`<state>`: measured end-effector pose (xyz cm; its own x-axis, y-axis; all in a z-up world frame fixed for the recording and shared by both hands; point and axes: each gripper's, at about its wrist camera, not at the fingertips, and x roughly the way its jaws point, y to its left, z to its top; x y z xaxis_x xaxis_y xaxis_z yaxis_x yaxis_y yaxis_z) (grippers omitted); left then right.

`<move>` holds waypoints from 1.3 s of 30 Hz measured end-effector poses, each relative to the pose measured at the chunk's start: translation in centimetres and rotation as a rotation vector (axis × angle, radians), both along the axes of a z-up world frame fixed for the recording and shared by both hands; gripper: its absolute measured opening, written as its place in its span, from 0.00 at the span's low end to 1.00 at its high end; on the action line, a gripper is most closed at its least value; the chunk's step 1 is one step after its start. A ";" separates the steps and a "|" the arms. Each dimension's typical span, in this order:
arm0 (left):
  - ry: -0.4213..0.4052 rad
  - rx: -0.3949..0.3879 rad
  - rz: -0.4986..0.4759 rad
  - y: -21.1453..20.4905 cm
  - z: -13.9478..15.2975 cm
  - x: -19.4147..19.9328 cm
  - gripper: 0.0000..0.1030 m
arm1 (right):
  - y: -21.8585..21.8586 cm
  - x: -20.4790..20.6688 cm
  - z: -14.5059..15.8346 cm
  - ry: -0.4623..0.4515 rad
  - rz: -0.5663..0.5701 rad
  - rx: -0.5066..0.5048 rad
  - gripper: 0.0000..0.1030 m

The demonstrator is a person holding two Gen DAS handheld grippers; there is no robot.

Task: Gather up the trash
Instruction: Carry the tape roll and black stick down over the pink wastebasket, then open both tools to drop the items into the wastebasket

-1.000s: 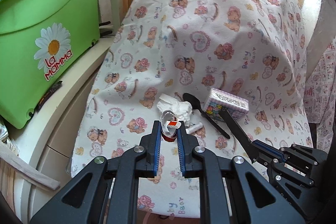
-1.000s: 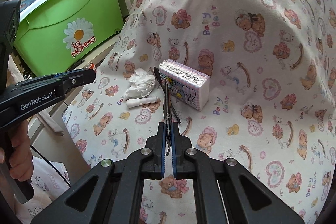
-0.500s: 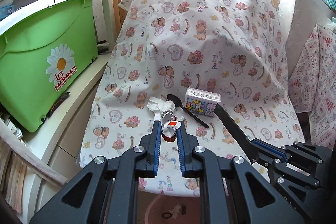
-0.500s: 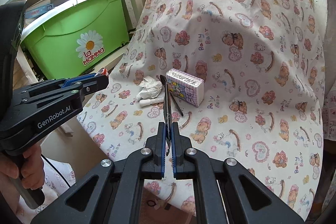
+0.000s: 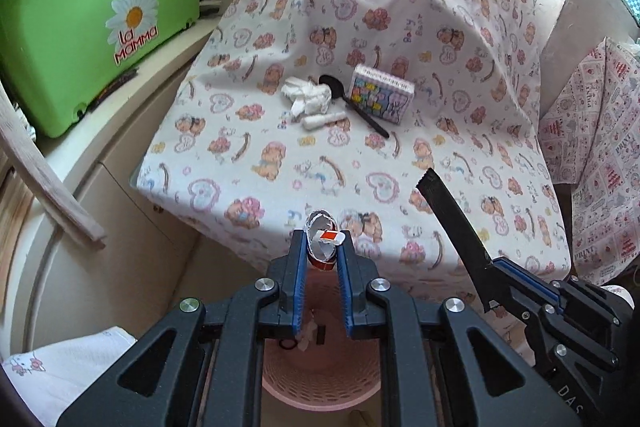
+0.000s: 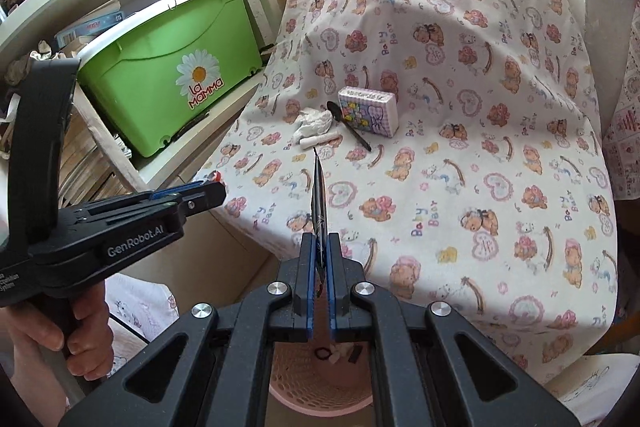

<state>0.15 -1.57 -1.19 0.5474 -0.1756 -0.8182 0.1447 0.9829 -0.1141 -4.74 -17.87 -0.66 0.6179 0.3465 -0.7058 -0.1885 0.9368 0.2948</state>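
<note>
My left wrist camera sits just behind the left gripper (image 5: 322,251), above a pink basket (image 5: 320,387) at the near edge, facing far across the teddy-print cloth (image 5: 440,27); the green bin (image 5: 92,19) stands far left. My right wrist camera rides behind the right gripper (image 6: 319,255), a little further right, facing the same way from over the same basket (image 6: 320,395). Both views share the cloth (image 6: 480,67), the bin (image 6: 168,67), and the tissue (image 5: 306,97), spoon (image 5: 352,105) and small box (image 5: 380,95) lying mid-distance; each camera also catches the other gripper at its side
</note>
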 end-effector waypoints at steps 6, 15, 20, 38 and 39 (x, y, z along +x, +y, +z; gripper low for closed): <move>0.088 -0.037 0.001 0.2 -2.5 0.3 0.13 | 1.5 -1.2 -1.2 0.031 0.065 -0.019 0.06; 0.200 -0.032 0.009 0.3 -5.8 1.0 0.13 | 3.4 -0.6 -4.5 0.164 0.114 -0.015 0.06; 0.271 -0.016 0.010 0.3 -8.2 1.4 0.12 | 3.8 -0.3 -6.9 0.241 0.112 -0.051 0.06; 0.616 0.071 -0.012 -0.6 -20.0 2.2 0.13 | 5.1 1.5 -18.8 0.542 0.071 -0.233 0.06; 0.613 0.077 -0.012 -0.7 -20.0 2.1 0.13 | 5.1 1.5 -19.0 0.548 0.073 -0.234 0.06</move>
